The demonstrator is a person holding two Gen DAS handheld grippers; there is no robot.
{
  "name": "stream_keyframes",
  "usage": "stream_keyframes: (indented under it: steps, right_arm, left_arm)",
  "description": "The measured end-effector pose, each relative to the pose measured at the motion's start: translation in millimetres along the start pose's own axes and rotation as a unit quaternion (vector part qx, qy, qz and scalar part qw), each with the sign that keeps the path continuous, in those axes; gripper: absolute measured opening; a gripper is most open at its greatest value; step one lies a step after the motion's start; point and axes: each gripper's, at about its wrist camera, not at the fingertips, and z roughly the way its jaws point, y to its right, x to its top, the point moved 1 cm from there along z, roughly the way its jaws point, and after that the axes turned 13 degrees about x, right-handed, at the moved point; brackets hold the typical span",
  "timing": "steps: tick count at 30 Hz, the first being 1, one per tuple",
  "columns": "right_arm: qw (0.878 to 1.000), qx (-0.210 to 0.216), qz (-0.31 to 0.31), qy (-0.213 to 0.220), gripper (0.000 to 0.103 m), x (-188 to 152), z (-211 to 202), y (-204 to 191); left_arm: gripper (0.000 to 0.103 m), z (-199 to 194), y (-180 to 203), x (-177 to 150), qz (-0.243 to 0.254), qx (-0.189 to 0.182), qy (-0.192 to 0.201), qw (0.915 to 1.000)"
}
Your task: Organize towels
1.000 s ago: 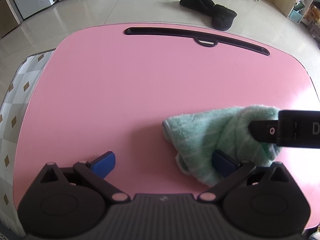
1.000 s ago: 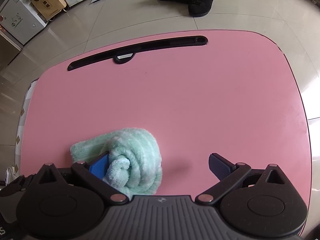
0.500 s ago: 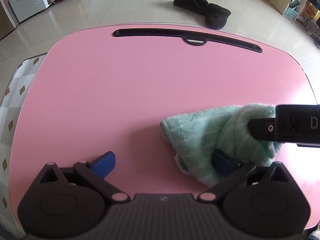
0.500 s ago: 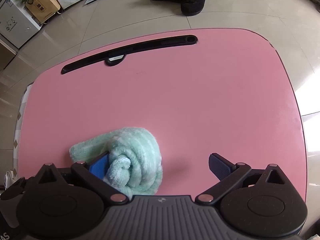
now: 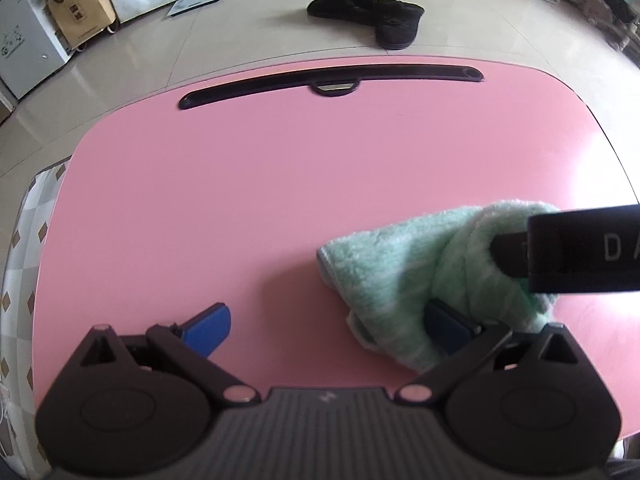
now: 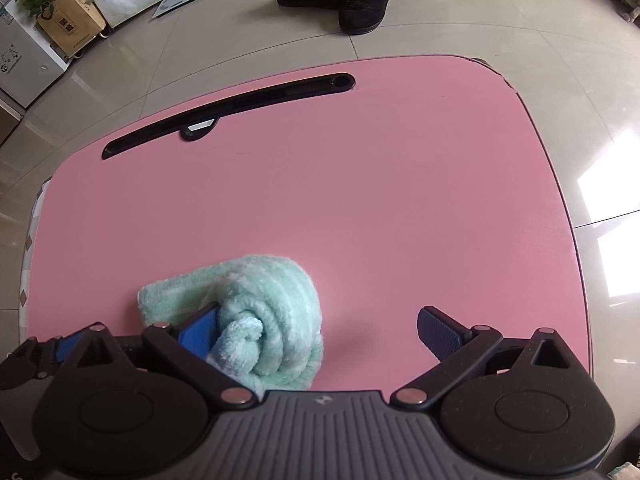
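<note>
Below, pink table (image 5: 280,184) on glossy tiled floor (image 6: 480,20); both tongs (image 5: 326,326) (image 6: 318,330) spread beside rolled towel (image 6: 256,312).

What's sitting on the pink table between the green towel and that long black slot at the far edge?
Nothing: in both wrist views the pink table is bare between the green towel and the black slot.

The towel (image 6: 256,312) is fluffy mint terry cloth with a looped, rough pile, rolled against the left pad of the right claw (image 6: 320,332). The pink surface (image 6: 360,200) ahead looks smooth and satin (a faint sheen only). Claw bodies are matt black plastic, ribbed. The floor (image 6: 440,32) beyond is glossy tile.
</note>
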Motion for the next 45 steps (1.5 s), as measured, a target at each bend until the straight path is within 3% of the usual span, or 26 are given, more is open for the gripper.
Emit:
stream_keyframes:
  steps: [11, 30, 45]
  right_arm:
    - [1.000, -0.012, 0.002, 0.002, 0.101, -1, -7, 10]
    - [0.997, -0.034, 0.060, 0.021, 0.101, 9, -22, 53]
    - [0.991, -0.055, 0.115, 0.044, 0.101, 18, -40, 85]
  left_arm:
    - [0.103, 2, 12, 7, 0.017, -0.027, -0.015, 0.9994]
    - [0.103, -5, 64, 28, 0.054, -0.035, -0.010, 0.9979]
    - [0.103, -13, 103, 43, 0.053, -0.032, -0.003, 0.9981]
